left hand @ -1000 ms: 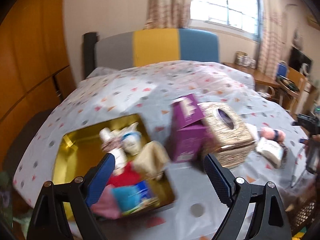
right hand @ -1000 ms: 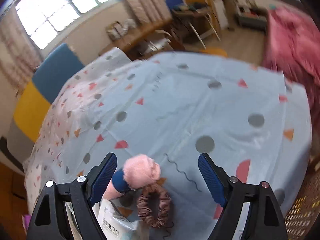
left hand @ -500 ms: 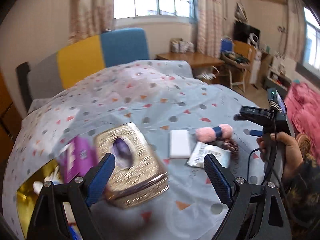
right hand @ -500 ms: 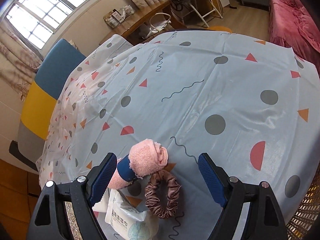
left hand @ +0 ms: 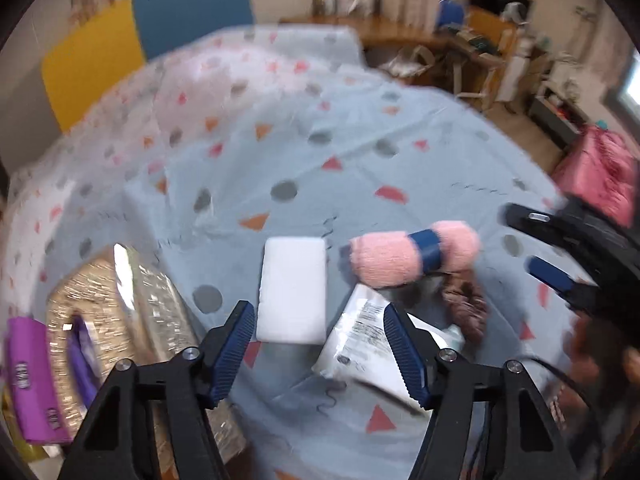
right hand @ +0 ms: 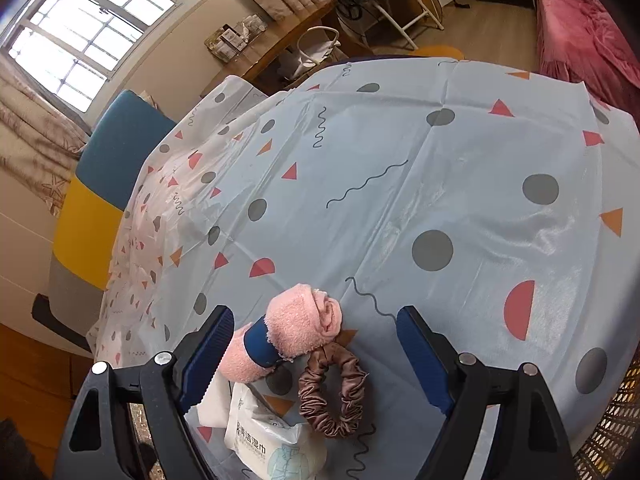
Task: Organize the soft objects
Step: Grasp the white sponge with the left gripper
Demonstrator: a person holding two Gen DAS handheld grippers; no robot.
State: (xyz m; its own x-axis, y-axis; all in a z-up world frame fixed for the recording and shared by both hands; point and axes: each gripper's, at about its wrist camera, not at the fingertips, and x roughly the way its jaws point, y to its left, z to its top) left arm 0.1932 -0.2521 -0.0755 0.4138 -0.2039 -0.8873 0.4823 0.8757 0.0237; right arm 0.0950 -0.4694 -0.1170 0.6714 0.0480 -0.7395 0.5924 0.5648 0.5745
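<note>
sponge (left hand: 291, 289) only in l view

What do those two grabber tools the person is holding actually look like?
Both look alike. The left gripper and the right gripper each have a black plastic frame of triangular cut-out arms, silver screws at the joints, and two fingers faced with ribbed dark blue pads. Seen from the left camera, the right gripper's black handle trails a thin black cable near the person's hand; any sleeve is too blurred to describe.

— Swings off the gold box, now over the white pad (left hand: 291, 289) and wipes packet (left hand: 362, 340)?
— Yes, left gripper (left hand: 318, 346), jaws closing, nothing pressed between them.
</note>
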